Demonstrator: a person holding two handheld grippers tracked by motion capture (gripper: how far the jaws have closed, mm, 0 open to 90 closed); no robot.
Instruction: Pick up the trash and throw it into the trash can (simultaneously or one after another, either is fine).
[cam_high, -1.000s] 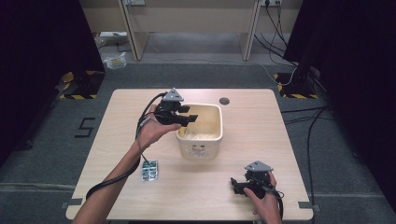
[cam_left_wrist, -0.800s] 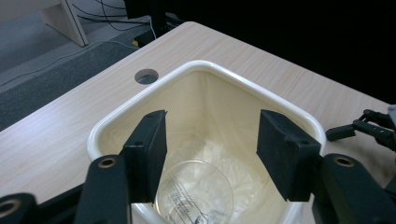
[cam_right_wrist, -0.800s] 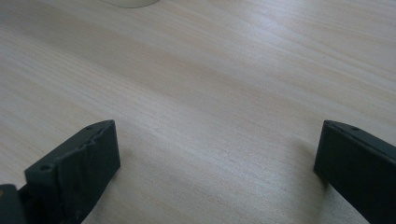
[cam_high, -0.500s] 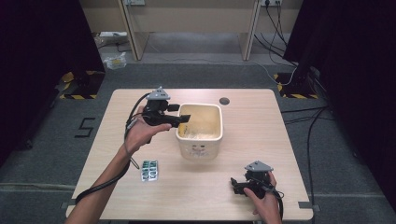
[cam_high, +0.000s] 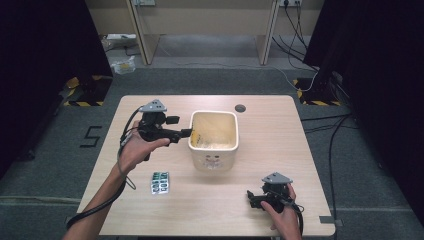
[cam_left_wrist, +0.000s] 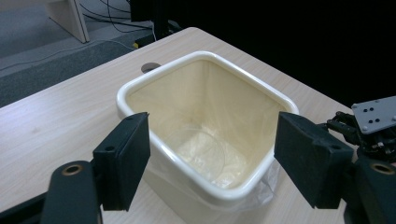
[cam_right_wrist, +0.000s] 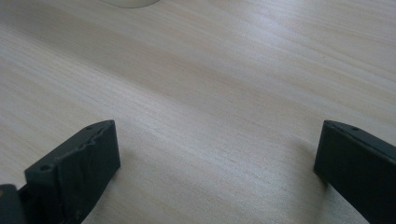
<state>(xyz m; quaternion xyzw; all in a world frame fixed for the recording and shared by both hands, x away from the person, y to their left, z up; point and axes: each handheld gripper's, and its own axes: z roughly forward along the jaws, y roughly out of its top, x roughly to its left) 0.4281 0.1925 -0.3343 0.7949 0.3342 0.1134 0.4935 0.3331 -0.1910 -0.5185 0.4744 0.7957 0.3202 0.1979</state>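
A cream square bin (cam_high: 214, 156) with a clear plastic liner stands in the middle of the table. My left gripper (cam_high: 181, 126) hangs open just left of the bin's left rim, pointing at it. In the left gripper view its open jaws (cam_left_wrist: 212, 140) frame the bin (cam_left_wrist: 140, 88), with nothing held between them. A green-and-silver blister pack (cam_high: 160, 183) lies flat on the table in front of the left hand. Near the front right edge, my right gripper (cam_high: 251, 199) rests low and open. Its jaws (cam_right_wrist: 215, 135) stand wide over bare wood.
The wooden table (cam_high: 280, 145) has a round cable hole (cam_high: 240, 108) behind the bin. In the left gripper view, the right gripper's grey plate (cam_left_wrist: 373, 116) shows past the bin. Cables and desk legs lie on the floor beyond the table's far edge.
My left gripper has drawn back leftward from above the bin to beside its left rim, staying open. The right gripper and the blister pack have not moved.
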